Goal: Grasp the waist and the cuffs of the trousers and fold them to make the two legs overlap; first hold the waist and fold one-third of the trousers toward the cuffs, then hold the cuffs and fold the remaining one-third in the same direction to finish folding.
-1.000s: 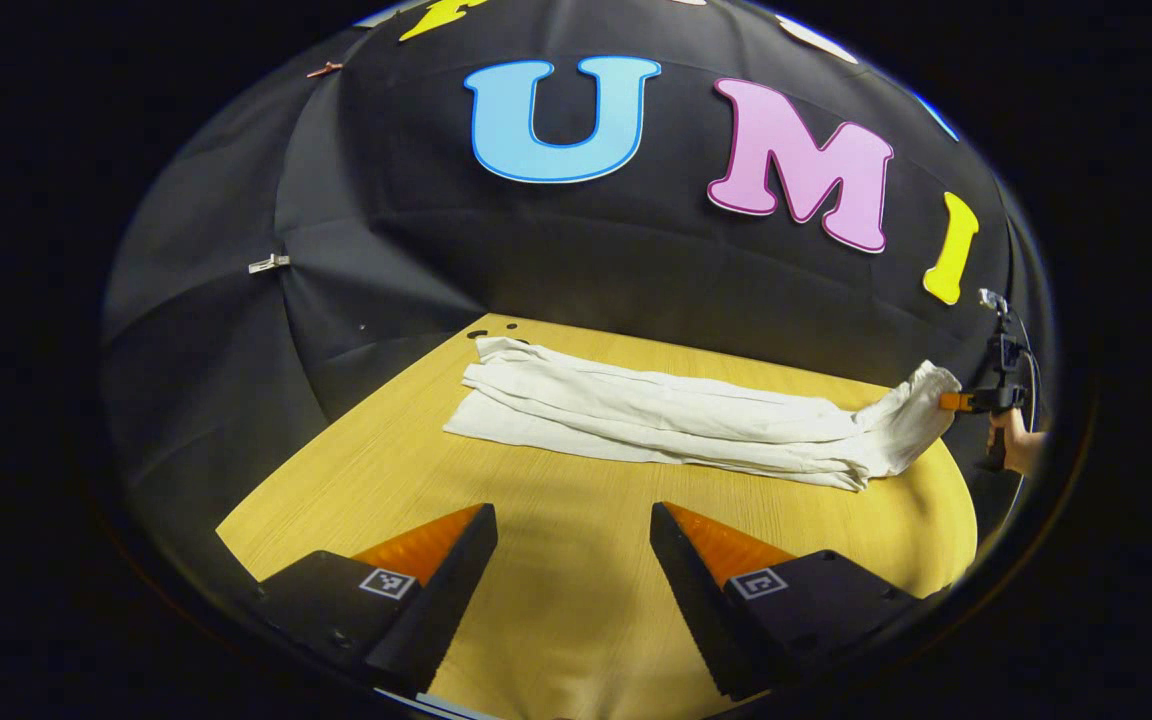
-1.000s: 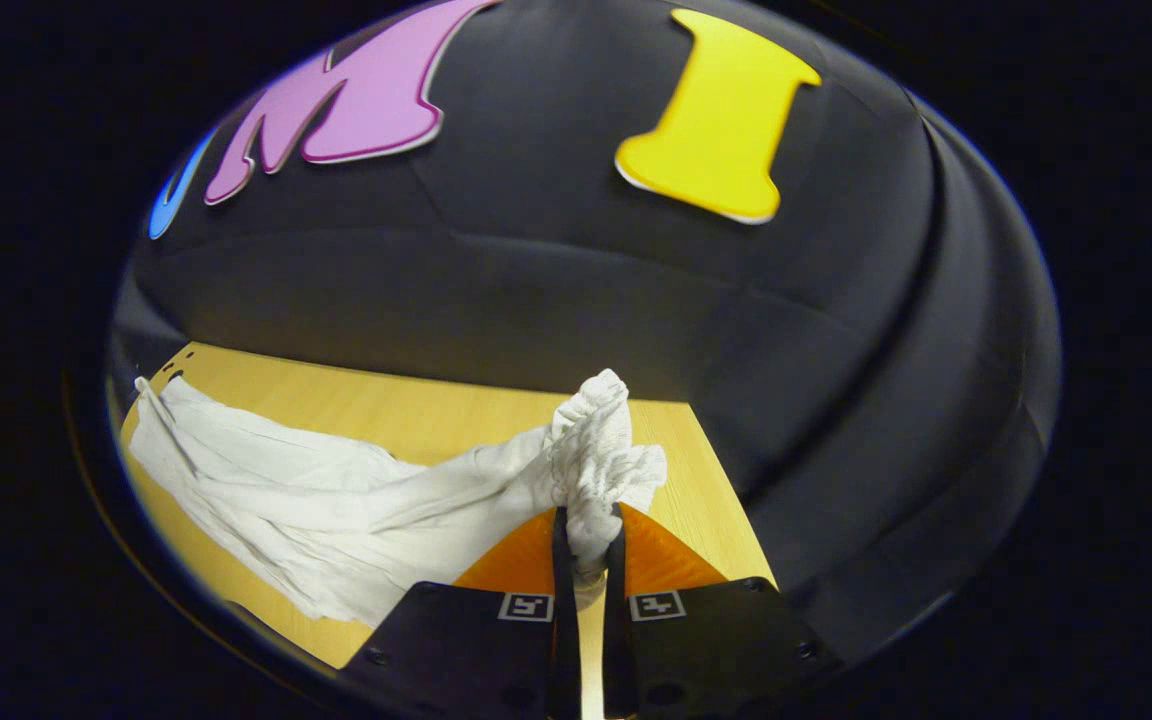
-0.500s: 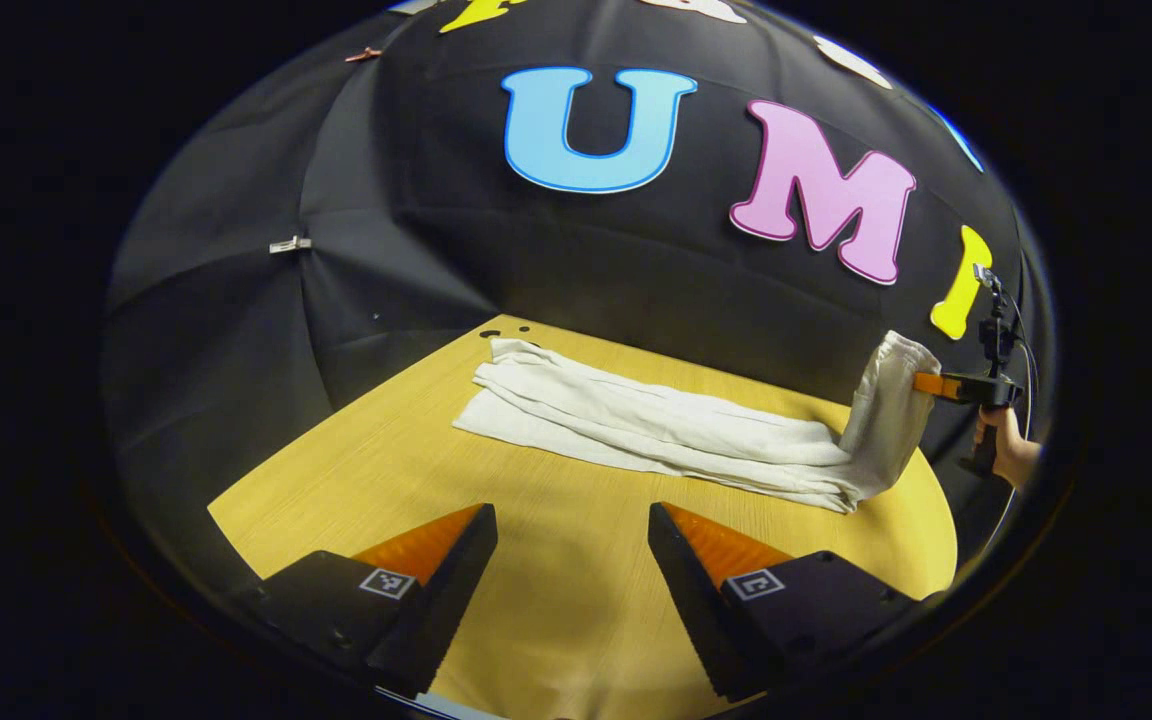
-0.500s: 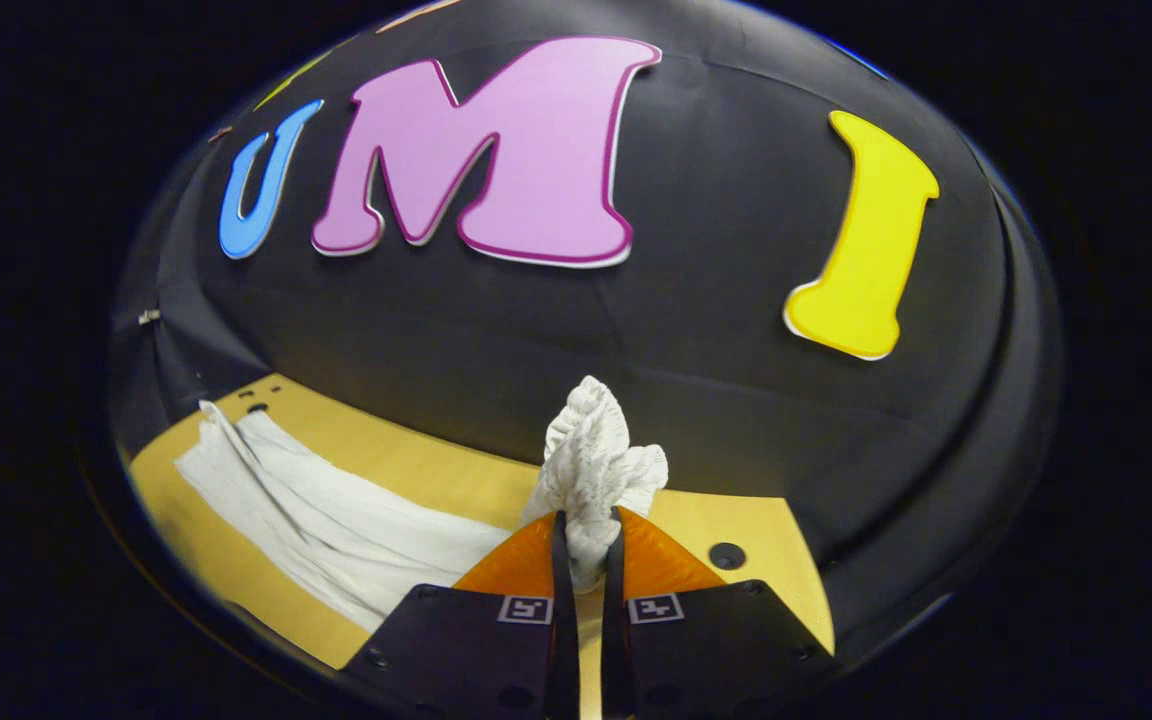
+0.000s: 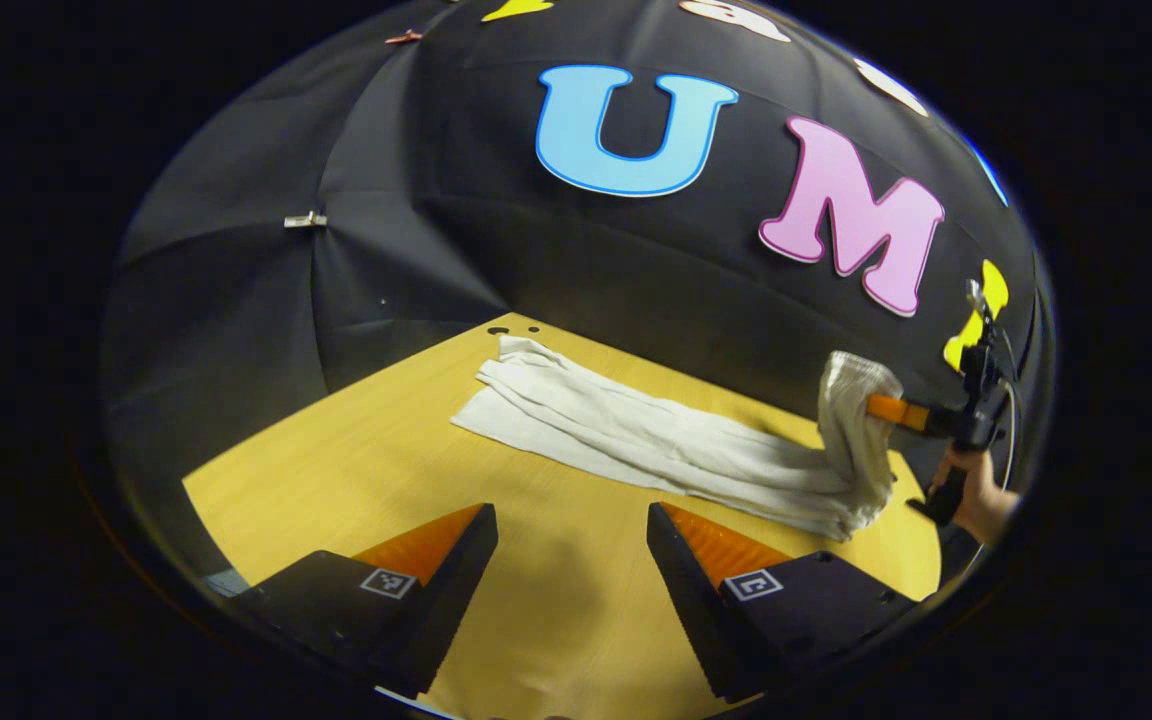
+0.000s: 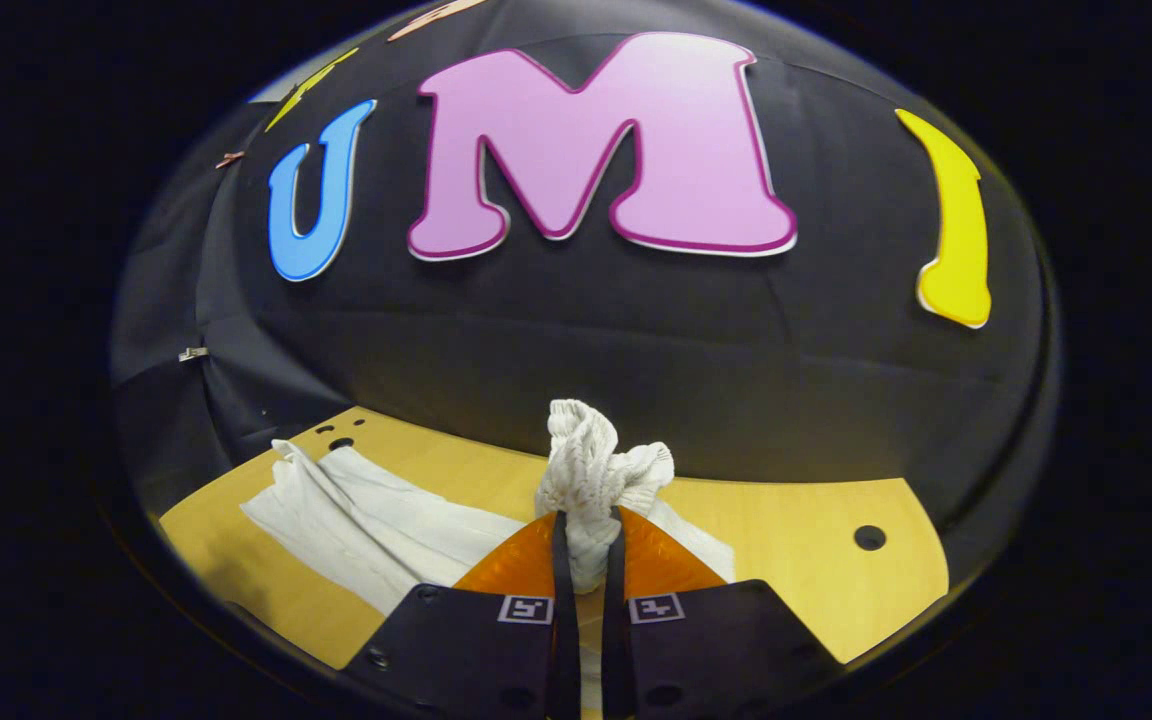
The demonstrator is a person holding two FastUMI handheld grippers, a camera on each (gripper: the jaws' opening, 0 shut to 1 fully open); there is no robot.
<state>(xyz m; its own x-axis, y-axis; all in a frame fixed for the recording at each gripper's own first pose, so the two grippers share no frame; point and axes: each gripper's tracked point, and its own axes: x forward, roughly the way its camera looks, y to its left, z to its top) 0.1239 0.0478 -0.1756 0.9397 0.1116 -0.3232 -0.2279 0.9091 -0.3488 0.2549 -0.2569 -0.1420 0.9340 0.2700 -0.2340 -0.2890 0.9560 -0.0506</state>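
Observation:
White trousers [image 5: 656, 440] lie lengthwise on the wooden table [image 5: 386, 440], legs overlapped, cuffs at the far left end [image 5: 516, 360]. The waist end [image 5: 851, 400] is lifted off the table and curls back over the legs, pinched by my right gripper [image 5: 876, 405], held by a hand [image 5: 976, 495]. In the right gripper view, my right gripper [image 6: 586, 545] is shut on the bunched elastic waist [image 6: 591, 470], with the legs [image 6: 376, 525] stretching away to the left. My left gripper [image 5: 571, 525] hovers open over the near table, well short of the trousers, with nothing between its fingers.
The booth's black cloth wall [image 5: 436, 250] closes in behind and to the left of the table. Small holes mark the tabletop near the cuffs [image 5: 498, 330] and at the right [image 6: 869, 537]. A clip [image 5: 304, 219] hangs on the cloth.
My right gripper has raised the waist and carried it leftward over the legs, turning toward the cuffs. My left gripper stayed open and shifted only slightly.

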